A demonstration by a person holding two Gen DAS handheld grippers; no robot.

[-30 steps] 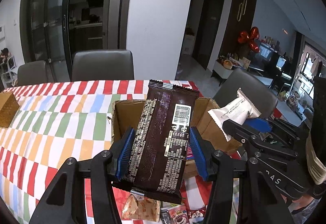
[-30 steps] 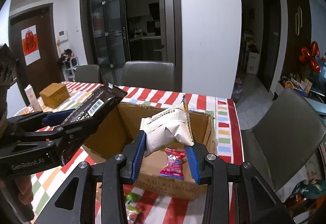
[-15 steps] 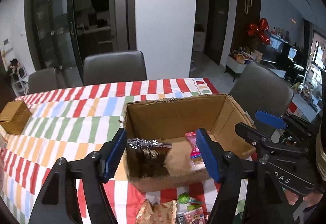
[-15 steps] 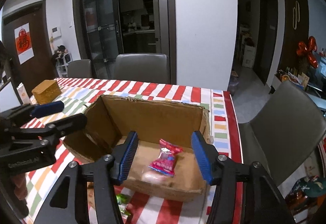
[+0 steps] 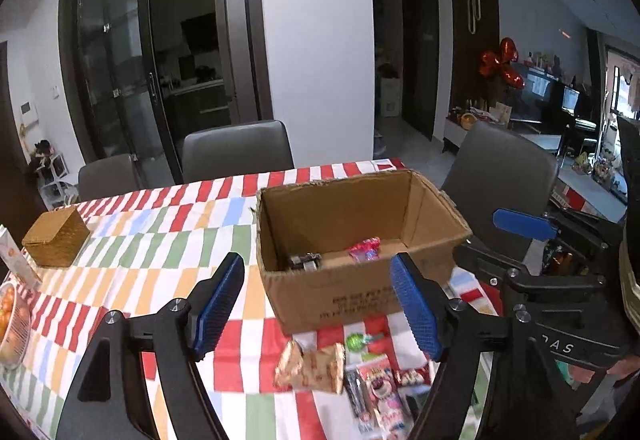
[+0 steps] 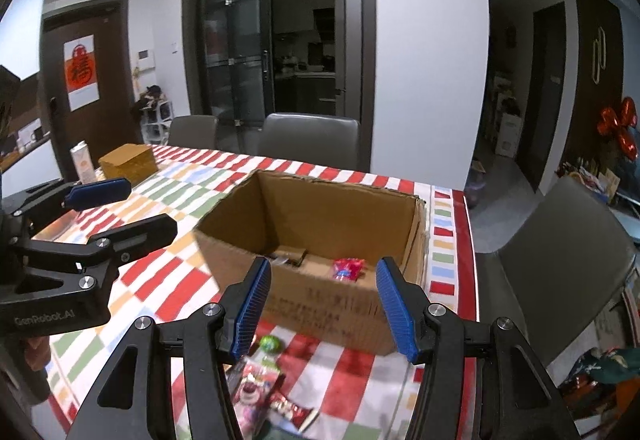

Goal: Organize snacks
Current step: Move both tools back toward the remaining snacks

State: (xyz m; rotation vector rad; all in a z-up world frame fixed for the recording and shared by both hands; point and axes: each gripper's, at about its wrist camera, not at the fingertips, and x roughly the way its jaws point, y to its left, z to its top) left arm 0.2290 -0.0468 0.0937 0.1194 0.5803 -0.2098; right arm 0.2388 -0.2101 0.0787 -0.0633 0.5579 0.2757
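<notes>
Both snack packets have left the jaws since a second ago — the dark packet (image 5: 305, 261) and pink candy (image 5: 365, 249) lie inside the cardboard box (image 5: 340, 300) on the striped counter (image 5: 160, 240). Left hand-held gripper (image 5: 318, 306) and right hand-held gripper (image 6: 322, 306) gape apart (nothing held).

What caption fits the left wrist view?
Open left gripper faces a cardboard box holding snacks, loose snack packets on the striped tablecloth.

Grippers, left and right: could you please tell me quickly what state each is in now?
Left gripper: open, holding nothing.
Right gripper: open, holding nothing.
</notes>
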